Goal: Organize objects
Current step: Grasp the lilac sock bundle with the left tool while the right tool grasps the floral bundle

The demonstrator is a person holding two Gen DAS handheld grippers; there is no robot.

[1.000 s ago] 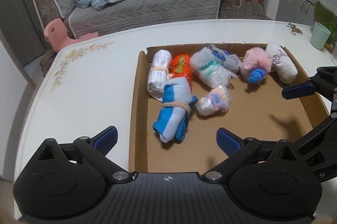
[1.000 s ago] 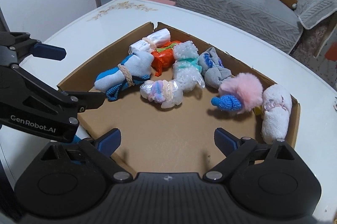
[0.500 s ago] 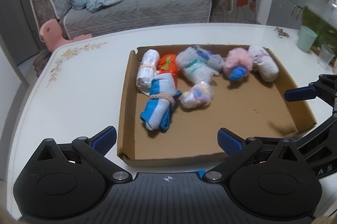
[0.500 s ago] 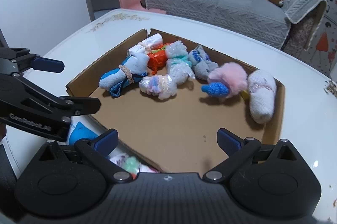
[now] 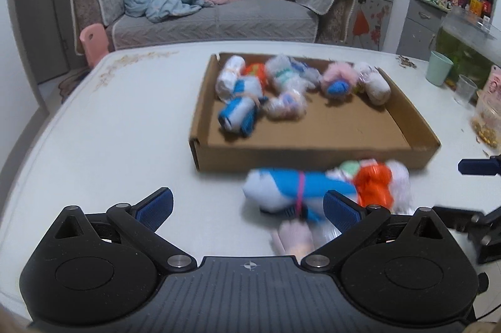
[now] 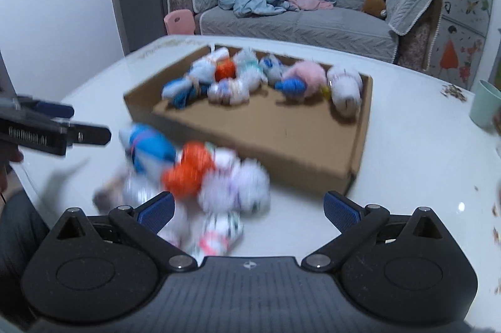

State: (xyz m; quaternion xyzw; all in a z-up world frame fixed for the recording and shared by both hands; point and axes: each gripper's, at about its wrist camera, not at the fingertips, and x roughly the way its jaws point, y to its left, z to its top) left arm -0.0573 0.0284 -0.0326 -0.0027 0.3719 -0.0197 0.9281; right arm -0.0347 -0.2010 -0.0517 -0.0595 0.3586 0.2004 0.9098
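Both grippers are pulling back from the cardboard tray, bringing a loose sock-bundle pile into view. Left gripper and right gripper are gaping wide, gripping nothing. Some eight bundles are lying in the tray; the pile is awaiting sorting.

Left gripper is seen with jaws spread wide, blue pads well apart, nothing clamped between them; it is pitched down toward the surface. Right gripper is likewise held wide, blue pads apart and nothing pressed between them, also angled downward. In the right wrist view the left gripper is visible at the left edge, side-on, fingers apart. In the left wrist view the right gripper's fingertips are seen at the right edge. Both views are motion-blurred.
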